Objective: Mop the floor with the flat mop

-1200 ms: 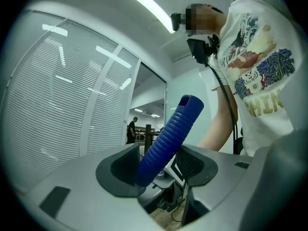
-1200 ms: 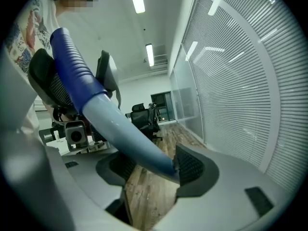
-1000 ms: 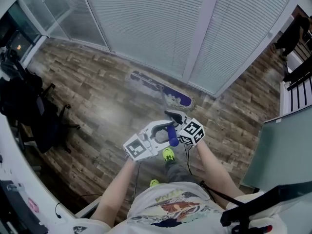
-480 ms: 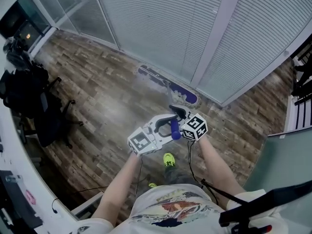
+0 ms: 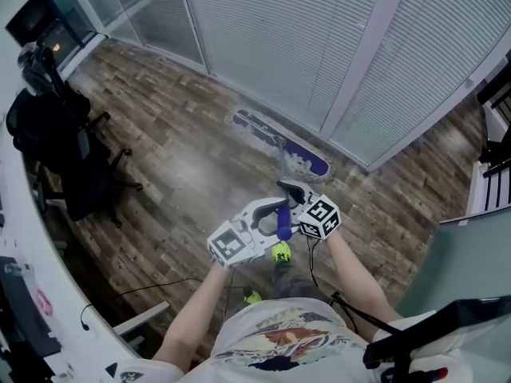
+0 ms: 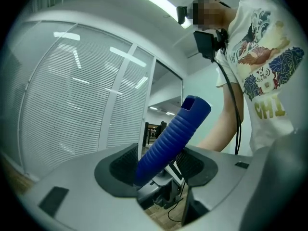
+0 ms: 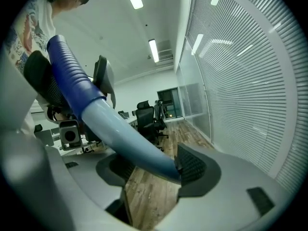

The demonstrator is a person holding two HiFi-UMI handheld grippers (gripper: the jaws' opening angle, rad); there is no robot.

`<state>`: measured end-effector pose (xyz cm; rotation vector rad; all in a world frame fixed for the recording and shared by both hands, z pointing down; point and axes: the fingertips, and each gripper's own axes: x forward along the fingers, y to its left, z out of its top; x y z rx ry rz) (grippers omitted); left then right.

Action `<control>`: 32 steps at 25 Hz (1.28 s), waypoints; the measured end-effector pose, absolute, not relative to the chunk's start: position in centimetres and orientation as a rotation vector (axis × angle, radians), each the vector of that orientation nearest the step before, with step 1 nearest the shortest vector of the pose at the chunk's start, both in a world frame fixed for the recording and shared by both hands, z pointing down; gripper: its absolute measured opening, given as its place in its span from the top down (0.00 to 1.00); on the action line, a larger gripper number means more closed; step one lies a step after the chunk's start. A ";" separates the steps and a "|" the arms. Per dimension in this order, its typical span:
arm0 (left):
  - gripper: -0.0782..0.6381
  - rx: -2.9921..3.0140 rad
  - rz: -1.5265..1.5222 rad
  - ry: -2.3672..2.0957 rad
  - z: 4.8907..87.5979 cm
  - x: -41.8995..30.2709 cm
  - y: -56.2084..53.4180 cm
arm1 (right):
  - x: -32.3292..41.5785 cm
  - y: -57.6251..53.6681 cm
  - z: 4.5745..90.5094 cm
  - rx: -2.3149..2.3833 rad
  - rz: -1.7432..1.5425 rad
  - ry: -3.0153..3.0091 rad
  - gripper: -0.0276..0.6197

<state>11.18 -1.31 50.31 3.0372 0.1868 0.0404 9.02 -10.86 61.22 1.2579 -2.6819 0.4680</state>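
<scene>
The left gripper (image 5: 271,219) is clamping its fingers (image 6: 120,166) on the flat mop's blue ribbed grip (image 6: 173,134). The right gripper (image 5: 290,199), nearer the mop head (image 5: 279,140), is pinching the pole (image 7: 125,138). The head is lying ahead on the floor (image 5: 176,166), lengthwise along the blinds (image 5: 319,38).

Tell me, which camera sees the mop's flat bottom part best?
The head view: the mop head lies whole on the wooden floor near the blinds. The left gripper view shows only the ribbed blue grip, the right gripper view only the pale blue pole; neither shows the mop head.
</scene>
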 end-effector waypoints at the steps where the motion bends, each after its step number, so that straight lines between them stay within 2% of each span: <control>1: 0.58 3.034 0.039 0.178 50.2 9.7 0.1 | 7.5 -9.4 61.1 1.254 0.468 -2.683 0.59; 9: 0.58 3.065 0.100 0.195 51.4 -2.5 15.5 | -4.9 5.7 62.8 1.206 0.446 -2.658 0.59; 17: 0.58 3.026 0.033 0.085 49.2 -10.0 27.0 | -12.8 17.7 61.1 1.143 0.469 -2.721 0.59; 32: 0.57 3.044 0.167 -0.068 49.5 -9.9 50.3 | -14.7 41.2 60.8 0.941 0.459 -2.809 0.59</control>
